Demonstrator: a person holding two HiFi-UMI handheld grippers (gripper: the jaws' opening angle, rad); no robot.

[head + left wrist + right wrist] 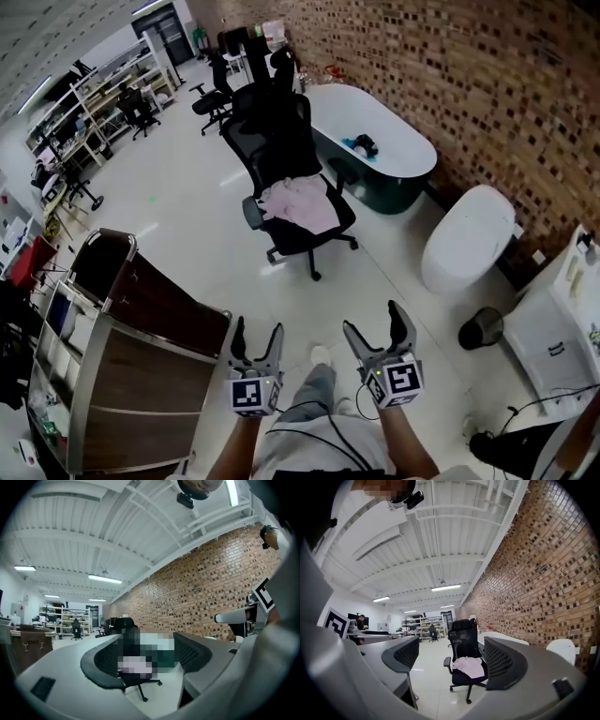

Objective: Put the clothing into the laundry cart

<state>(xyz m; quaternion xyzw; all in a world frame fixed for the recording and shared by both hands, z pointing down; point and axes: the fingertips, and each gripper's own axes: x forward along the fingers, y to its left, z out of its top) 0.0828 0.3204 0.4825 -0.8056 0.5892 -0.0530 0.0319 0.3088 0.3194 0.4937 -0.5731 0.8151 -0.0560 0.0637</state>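
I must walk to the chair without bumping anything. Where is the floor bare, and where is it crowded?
Bare: the white floor between the laundry cart and the office chair, and in front of the chair. Crowded: the bathtub stands close behind the chair; the toilet and trash bin fill the right.

The left tool (146, 660) holds its two jaws well apart, with black, mesh-faced pads (104, 660) and nothing between them. Through the gap, well beyond the tips, a black office chair (124, 623) stands on the pale floor (157, 694), its base and castors showing; what lies on the seat cannot be made out. A brick wall (201, 588) runs along the right. At the far left stand shelves (65, 618) and a brown cart (26, 644) — overhead, a white ribbed ceiling (117, 531) carries strip lights.
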